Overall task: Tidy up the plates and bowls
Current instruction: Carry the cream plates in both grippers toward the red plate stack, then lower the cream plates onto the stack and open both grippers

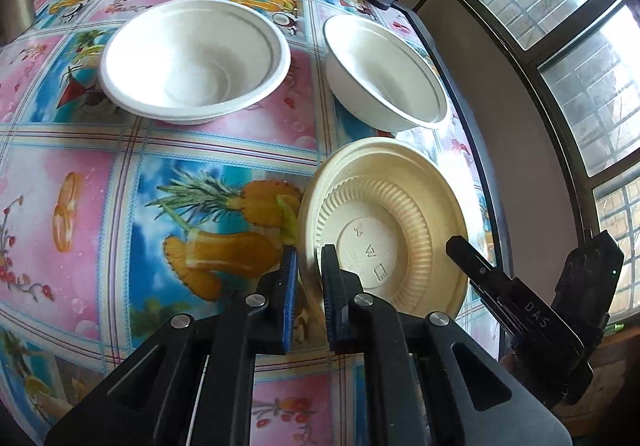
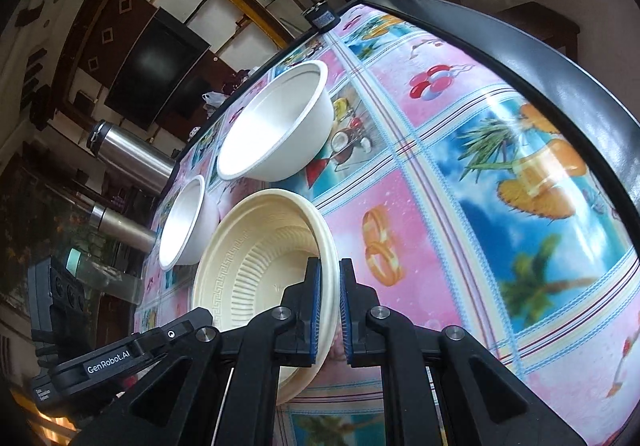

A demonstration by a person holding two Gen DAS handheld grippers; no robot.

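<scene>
Plates come first here, and the cream plate (image 1: 384, 230) is up on its edge near the lower right of the left wrist view, tipped so we see its ribbed underside. In the right wrist view the same plate (image 2: 256, 266) sits low in the middle and shows its inside.

Our left gripper (image 1: 309, 278) has its two fingers close on each side of the plate's rim. Our right gripper (image 2: 329, 298) does the same on the other side of the rim. Both look pinched on it, but we cannot be fully sure the pads are pressing, as the rim hides the touch.

The plate looks thin and light, like pressed paper or soft plastic. It may bend if we squeeze hard. The rim is the best place to hold, since it is the stiffest part and the fingers fit over it. The smooth face could slip, so a gentle, steady pinch seems right.

Two white bowls wait on the bench (image 1: 80, 173). The big bowl (image 1: 196, 61) is in the upper left. The small bowl (image 1: 384, 73) is in the upper right, near the bench edge. They look light too, and the rims look easiest to grab.
</scene>
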